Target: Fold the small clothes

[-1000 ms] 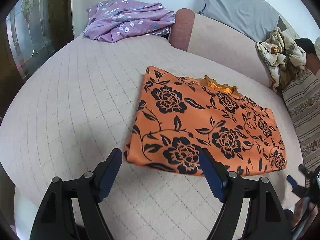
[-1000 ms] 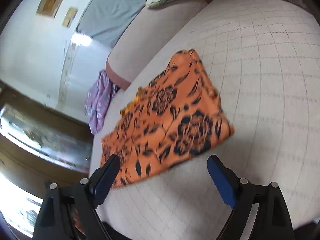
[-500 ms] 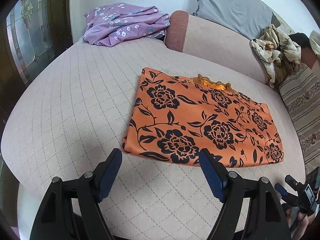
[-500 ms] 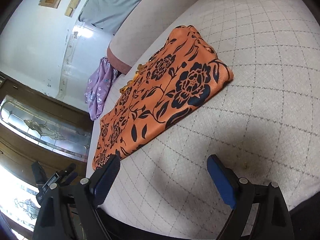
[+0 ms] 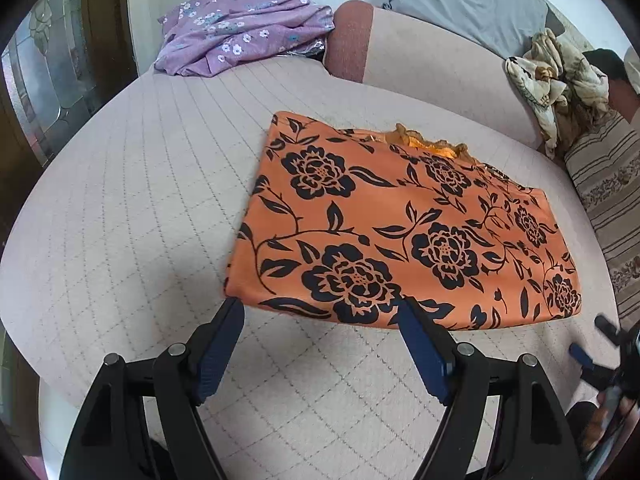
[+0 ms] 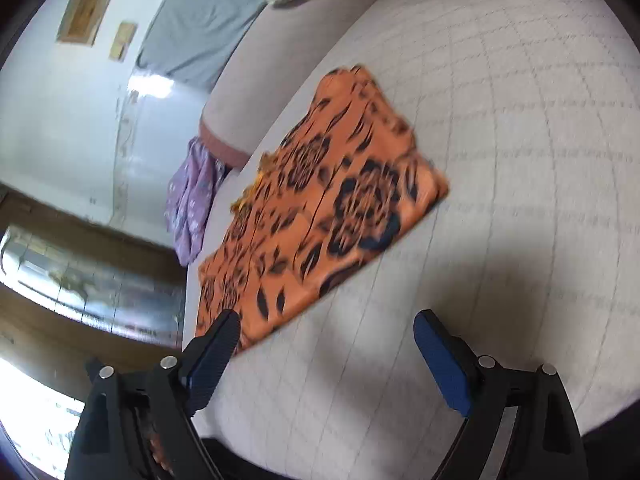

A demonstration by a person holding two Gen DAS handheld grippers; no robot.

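Fingers (image 5: pixel 230 334) nearer orange garment (image 5: pixel 400 224), seemingly.

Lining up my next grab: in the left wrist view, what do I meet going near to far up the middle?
left gripper → quilted bed cover → orange floral garment → pink bolster → grey pillow.

Orange folded cloth with black roses and leaves (image 5: pixel 400 232) lies on the pale-pink, grid-quilted bed cover (image 5: pixel 132 208); behind it, a lilac white-flowered garment (image 5: pixel 240 28).

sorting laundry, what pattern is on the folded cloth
Black flowers and leaves on the orange cloth, clearest in the left wrist view.
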